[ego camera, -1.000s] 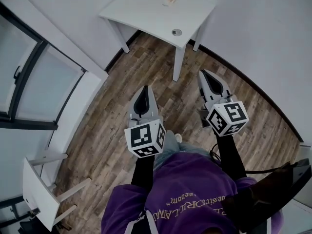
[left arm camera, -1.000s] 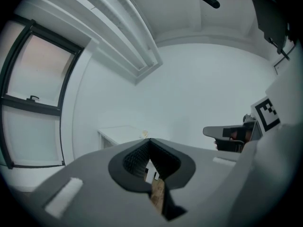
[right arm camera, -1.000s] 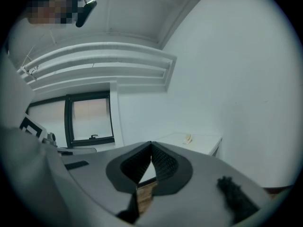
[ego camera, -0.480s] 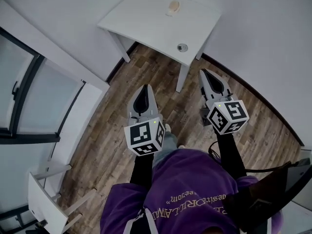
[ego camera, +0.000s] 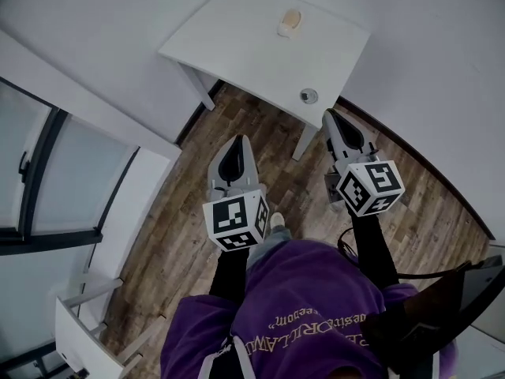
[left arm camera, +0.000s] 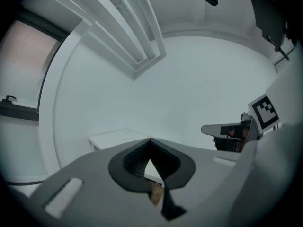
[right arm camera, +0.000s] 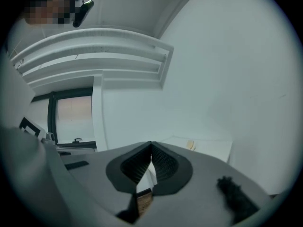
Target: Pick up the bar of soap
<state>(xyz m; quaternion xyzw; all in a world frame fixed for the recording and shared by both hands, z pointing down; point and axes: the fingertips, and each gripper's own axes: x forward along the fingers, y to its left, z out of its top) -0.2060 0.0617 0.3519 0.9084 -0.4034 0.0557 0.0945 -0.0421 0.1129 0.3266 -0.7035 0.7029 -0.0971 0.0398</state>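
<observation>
step: approach | left gripper [ego camera: 235, 140], right gripper [ego camera: 331, 116]: jaws pressed together, empty | beige soap bar [ego camera: 289, 23] at white table [ego camera: 245, 42] far edge | next: reach table, spread jaws

Cannot identify small round item [ego camera: 308, 95] at bench [ego camera: 245, 38] corner: too small. Cannot resolve detail on bar of soap [ego camera: 289, 23]. Cropped by lower-left edge: white furniture [ego camera: 75, 334].

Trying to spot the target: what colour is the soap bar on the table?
The soap bar is pale beige; the head view shows it best.
</observation>
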